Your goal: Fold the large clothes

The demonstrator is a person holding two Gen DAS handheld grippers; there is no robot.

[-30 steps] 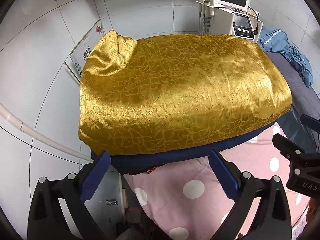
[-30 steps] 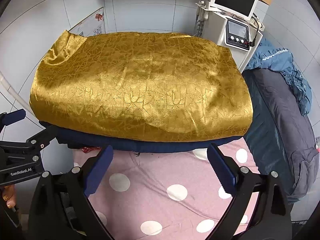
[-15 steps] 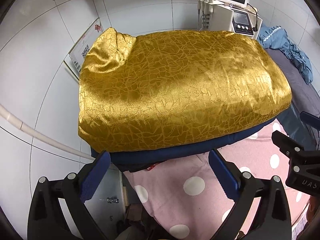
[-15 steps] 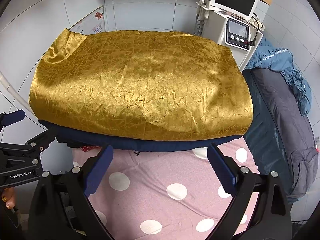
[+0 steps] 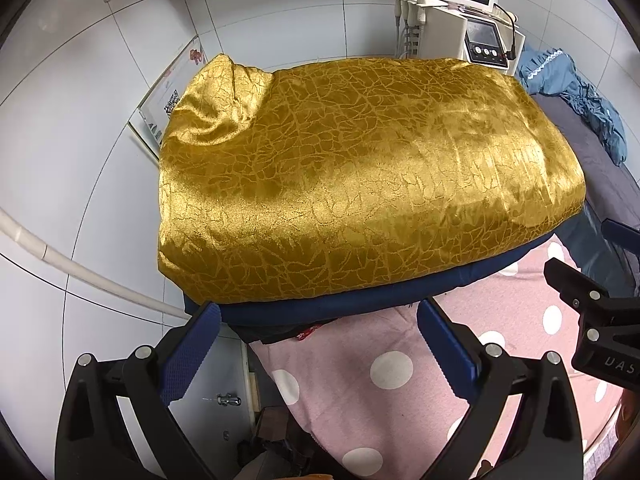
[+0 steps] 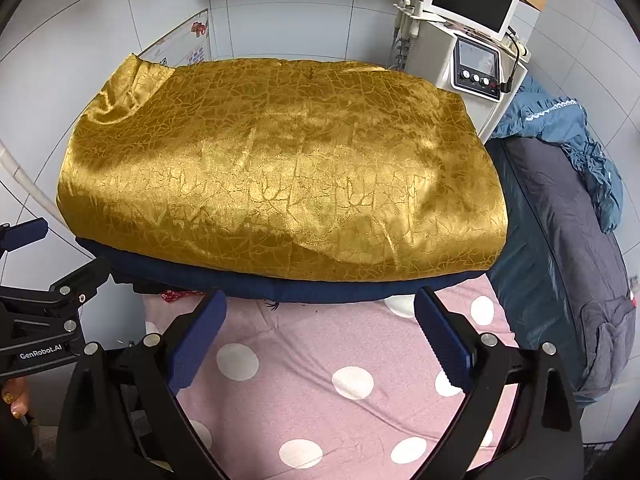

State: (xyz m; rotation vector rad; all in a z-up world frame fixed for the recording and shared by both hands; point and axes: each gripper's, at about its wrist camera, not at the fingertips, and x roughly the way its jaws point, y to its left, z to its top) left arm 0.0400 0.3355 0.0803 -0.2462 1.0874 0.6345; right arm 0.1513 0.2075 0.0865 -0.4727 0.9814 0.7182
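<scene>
A large shiny gold cloth with a crackle pattern lies spread flat over a dark blue layer on a bed with a pink polka-dot sheet. It also shows in the right wrist view. My left gripper is open and empty, hovering over the near left edge of the bed. My right gripper is open and empty above the pink sheet, just short of the blue layer's near edge. Each gripper shows at the side of the other's view.
A white machine with a screen stands at the far right of the bed. A grey-blue quilt and a blue garment lie to the right. Tiled walls close the left and back. A white pipe runs along the left wall.
Both grippers have drawn back and up slightly from the gold cloth. The cloth lies still and both grippers stay open.
</scene>
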